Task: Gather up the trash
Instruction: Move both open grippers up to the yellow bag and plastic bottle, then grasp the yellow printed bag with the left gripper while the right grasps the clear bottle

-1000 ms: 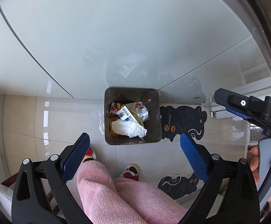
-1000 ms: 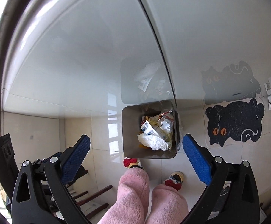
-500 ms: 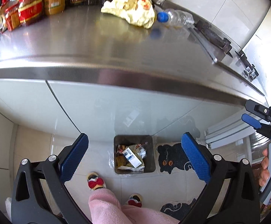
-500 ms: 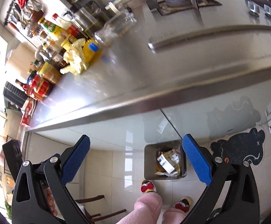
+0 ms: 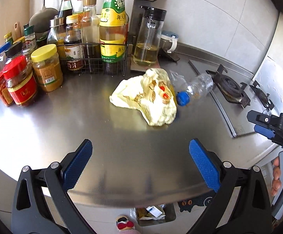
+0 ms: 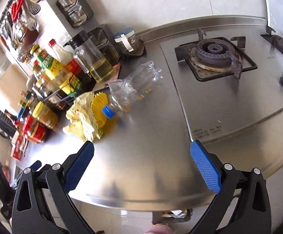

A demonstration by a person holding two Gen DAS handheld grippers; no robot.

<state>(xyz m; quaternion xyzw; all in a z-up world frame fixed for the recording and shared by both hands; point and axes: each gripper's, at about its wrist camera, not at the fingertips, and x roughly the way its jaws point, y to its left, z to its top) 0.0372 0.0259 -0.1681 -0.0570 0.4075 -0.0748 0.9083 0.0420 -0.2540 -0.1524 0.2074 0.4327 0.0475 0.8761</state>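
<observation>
Trash bin point(image 5: 157, 214) mostly hidden under bench point(image 5: 122, 136) front edge; only sliver with paper scraps shows in both views. Crushed clear bottle point(image 5: 197, 86) partly covered by yellow crumpled wrapper point(image 5: 147, 99) in left view. Right gripper point(image 5: 266, 125) cut off by left view's edge; its jaws' spread unreadable there. Bottle labels in wire rack point(image 5: 91, 62) too small to read. Far-left jars in right view blurred, washed out by glare.

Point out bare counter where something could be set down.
Bare steel runs from the front edge of the counter to the yellow bag, and left toward the jars. Crowded: the bottle rack, the plastic bottle beside the stove.
</observation>
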